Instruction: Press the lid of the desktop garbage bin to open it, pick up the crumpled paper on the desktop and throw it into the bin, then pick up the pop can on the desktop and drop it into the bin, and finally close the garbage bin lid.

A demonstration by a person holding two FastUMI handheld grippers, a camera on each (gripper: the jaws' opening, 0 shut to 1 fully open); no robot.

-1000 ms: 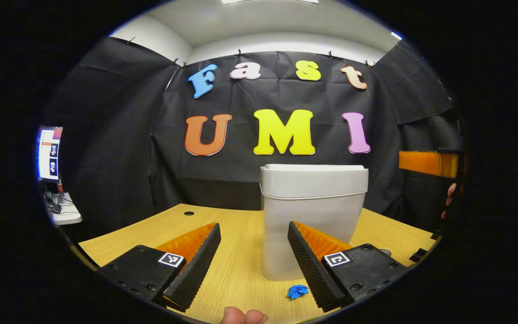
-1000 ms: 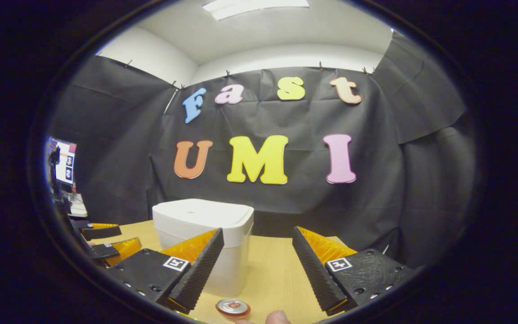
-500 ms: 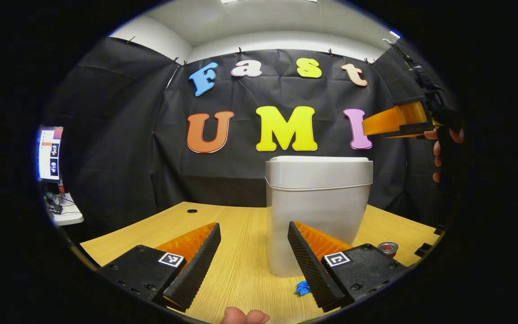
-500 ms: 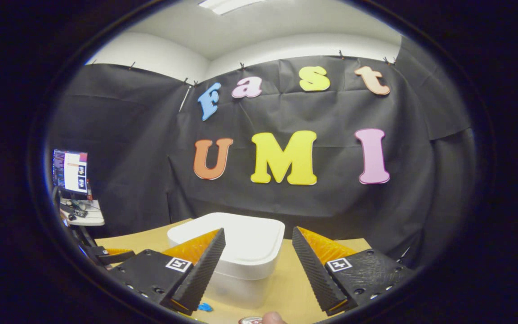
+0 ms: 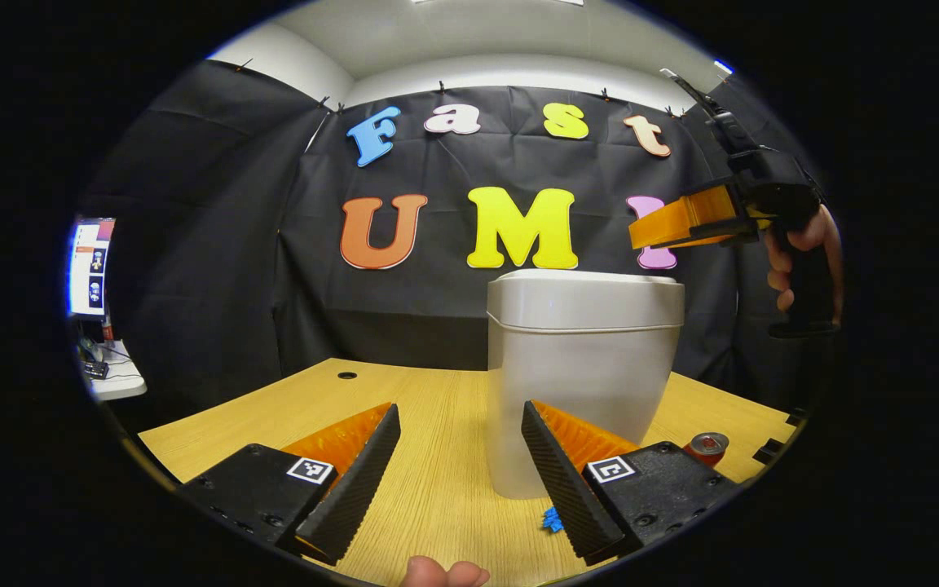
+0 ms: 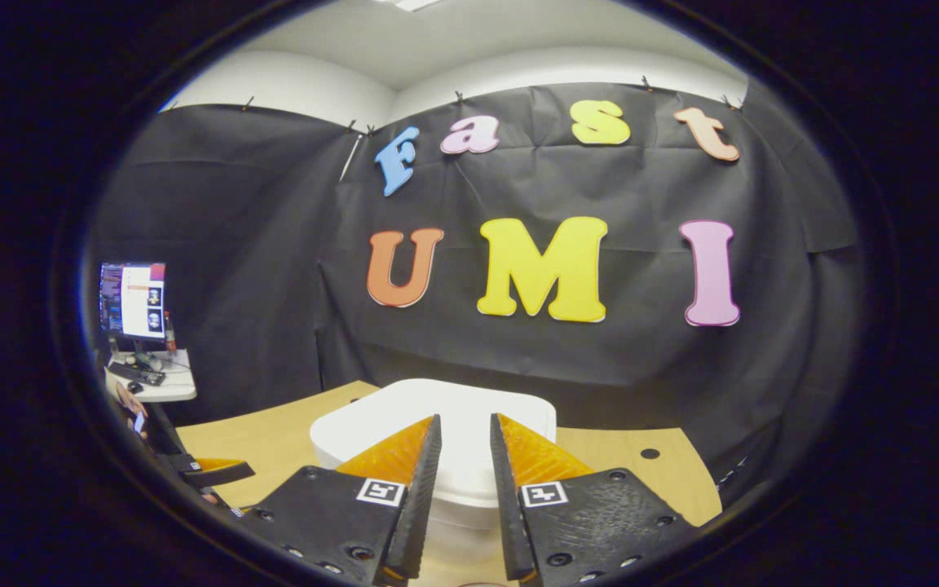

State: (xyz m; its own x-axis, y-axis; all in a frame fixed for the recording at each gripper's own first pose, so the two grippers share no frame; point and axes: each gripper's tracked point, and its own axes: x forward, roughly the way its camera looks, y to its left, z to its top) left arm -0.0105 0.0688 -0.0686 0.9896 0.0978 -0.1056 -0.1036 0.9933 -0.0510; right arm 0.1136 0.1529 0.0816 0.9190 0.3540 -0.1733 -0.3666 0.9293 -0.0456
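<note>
The white bin (image 5: 584, 383) stands on the wooden desk (image 5: 404, 391) with its lid (image 5: 588, 281) down. In the left gripper view my left gripper (image 5: 460, 408) is open and empty, low over the desk just in front of the bin. A blue crumpled paper (image 5: 552, 519) lies by its right finger, and the pop can (image 5: 707, 447) stands right of the bin. My right gripper (image 5: 649, 232), held by a hand (image 5: 804, 253), hovers above the bin's right side. In the right gripper view my right gripper (image 6: 465, 420) is almost shut, empty, just over the lid (image 6: 445, 408).
A side table with a monitor (image 5: 86, 269) stands far left. Black cloth walls close the desk at the back and sides. The desk has cable holes (image 5: 346, 376) behind the bin. My left gripper (image 6: 209, 469) shows low at the left in the right gripper view.
My right gripper rose, moved left over the bin lid, and its fingers closed to a narrow gap. My left gripper barely shifted and stayed open.
</note>
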